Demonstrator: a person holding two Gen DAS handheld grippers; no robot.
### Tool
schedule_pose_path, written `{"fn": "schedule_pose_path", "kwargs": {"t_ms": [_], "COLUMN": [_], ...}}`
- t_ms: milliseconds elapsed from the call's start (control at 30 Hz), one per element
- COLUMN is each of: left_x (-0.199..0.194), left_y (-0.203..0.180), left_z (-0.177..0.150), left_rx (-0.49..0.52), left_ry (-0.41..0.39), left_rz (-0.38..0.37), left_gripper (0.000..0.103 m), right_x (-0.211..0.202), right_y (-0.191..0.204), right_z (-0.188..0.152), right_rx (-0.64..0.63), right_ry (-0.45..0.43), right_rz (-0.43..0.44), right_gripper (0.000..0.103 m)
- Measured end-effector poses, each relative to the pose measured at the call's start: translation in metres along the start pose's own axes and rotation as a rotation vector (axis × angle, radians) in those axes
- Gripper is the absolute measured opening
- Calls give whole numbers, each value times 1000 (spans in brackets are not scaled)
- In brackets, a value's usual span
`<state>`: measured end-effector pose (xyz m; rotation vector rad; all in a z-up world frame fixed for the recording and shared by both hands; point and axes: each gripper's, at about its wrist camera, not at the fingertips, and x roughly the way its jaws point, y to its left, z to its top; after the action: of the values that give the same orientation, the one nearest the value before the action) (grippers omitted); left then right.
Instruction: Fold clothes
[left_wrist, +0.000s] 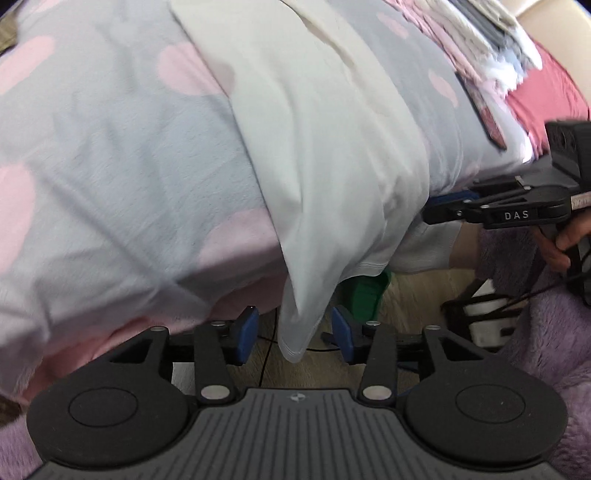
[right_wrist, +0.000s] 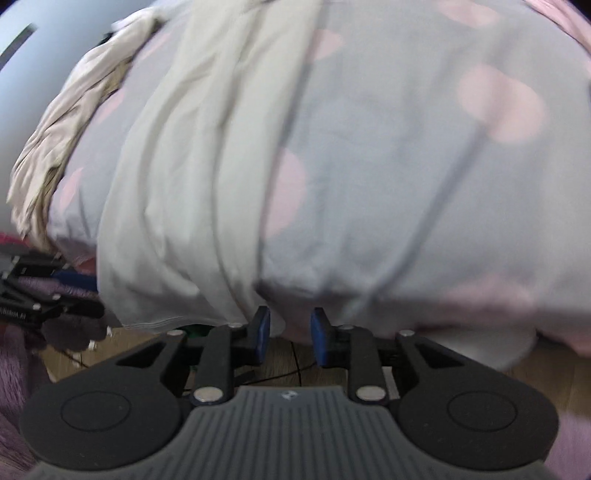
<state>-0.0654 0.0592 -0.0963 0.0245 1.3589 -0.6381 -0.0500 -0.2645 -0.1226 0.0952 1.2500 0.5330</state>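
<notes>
Left wrist view: one pale grey-green cotton garment (left_wrist: 325, 147) lies draped across a grey bed cover with pink spots (left_wrist: 110, 147) and hangs over the bed's near edge, its lowest corner dangling between the two blue pads of the left gripper (left_wrist: 294, 334). The jaws stand wide apart and neither pad presses the cloth, so nothing is held. At the right edge the second black gripper, the right gripper (left_wrist: 448, 206), reaches in sideways at the garment's hanging edge; from here I cannot tell how its jaws stand. One stack of folded clothes (left_wrist: 491, 40) sits at the far upper right of the bed, one green object (left_wrist: 365, 295) shows beneath the hem on the wooden floor (left_wrist: 413, 302), and purple fleece (left_wrist: 546, 332) fills the lower right. Right wrist view: blurred; the same single garment (right_wrist: 177, 184) falls over the spotted cover (right_wrist: 406, 184), its hem just left of the right gripper (right_wrist: 289, 334), whose two blue pads are partly open with nothing between them. One crumpled beige cloth (right_wrist: 62, 122) lies at the far left of the bed.
</notes>
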Motion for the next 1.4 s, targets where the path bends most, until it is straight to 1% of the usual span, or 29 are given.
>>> {"fn": "schedule_pose_path", "kwargs": {"t_ms": [100, 233, 267, 300, 333, 400, 433, 467, 533, 567, 633, 667, 733, 800, 867, 967, 1000, 1033, 1067, 1100, 1133, 1200, 1300, 1367, 1400], "left_x": [7, 12, 11, 10, 9, 7, 5, 3, -3, -5, -7, -8, -10, -18, -34, -59, -68, -77, -85, -92, -98, -101, -106, -103, -100], "left_y": [2, 1, 1, 2, 1, 0, -1, -2, -5, -8, -17, -20, -20, -16, -8, 5, 11, 17, 22, 28, 33, 38, 45, 49, 52], "left_z": [-1, -3, -3, -4, -4, -5, -5, -5, -6, -7, -9, -9, -5, -1, 6, 23, 32, 41, 52, 64, 75, 100, 137, 164, 178], "left_rx": [2, -3, -2, -2, -3, -9, -15, -20, -22, -13, 16, 28, 32, 9, -19, -37, -36, -35, -40, -45, -47, -36, -18, -1, 3], "left_ry": [15, 18, 14, 11, 11, 12, 12, 11, 10, 12, 22, 27, 29, 7, -39, -97, -117, -138, -158, -179, -197, -219, -250, -267, -276], "left_rz": [17, 21, 12, 1, -17, -44, -61, -78, -119, -133, -132, -130, -112, -99, -90, -69, -50, -30, -8, 14, 36, 72, 127, 153, 157], "left_gripper": [42, 41, 36, 25, 21, 6, 4, 0, 0, 0, 0, 0, 0, 0, 0, 0, 3, 5, 10, 14, 15, 21, 26, 31, 37], "right_x": [18, 36, 39, 38, 35, 23, 13, 0, -24, -35, -55, -60, -61, -49, -36, -33, -38, -45, -52, -60, -69, -85, -95, -91, -88], "right_y": [2, 5, 6, 5, 5, 8, 9, 7, 5, 6, 6, 3, -5, -12, -9, -3, -2, -2, -2, -1, 0, 4, 10, 14, 16], "right_z": [0, -5, -6, -6, -6, -6, -6, -7, -5, -4, 0, 0, -1, -4, -1, 4, 8, 13, 21, 30, 41, 64, 104, 132, 147], "right_rx": [-58, -73, -71, -66, -58, -13, 15, 36, 62, 41, -29, -44, -35, -30, -51, -122, -142, -164, -182, -196, -210, -232, -248, -250, -249], "right_ry": [1, 9, 9, 13, 23, 56, 64, 55, 48, 44, 55, 67, 94, 131, 185, 217, 212, 201, 185, 163, 130, 62, -24, -51, -62], "right_rz": [4, 48, 59, 79, 96, 99, 107, 127, 135, 123, 69, 64, 59, 54, 24, -58, -79, -95, -109, -122, -129, -136, -147, -159, -165], "right_gripper": [28, 28, 17, 5, 2, 2, 2, 2, 2, 2, 2, 2, 2, 2, 4, 7, 8, 11, 15, 18, 21, 22, 23, 30, 32]}}
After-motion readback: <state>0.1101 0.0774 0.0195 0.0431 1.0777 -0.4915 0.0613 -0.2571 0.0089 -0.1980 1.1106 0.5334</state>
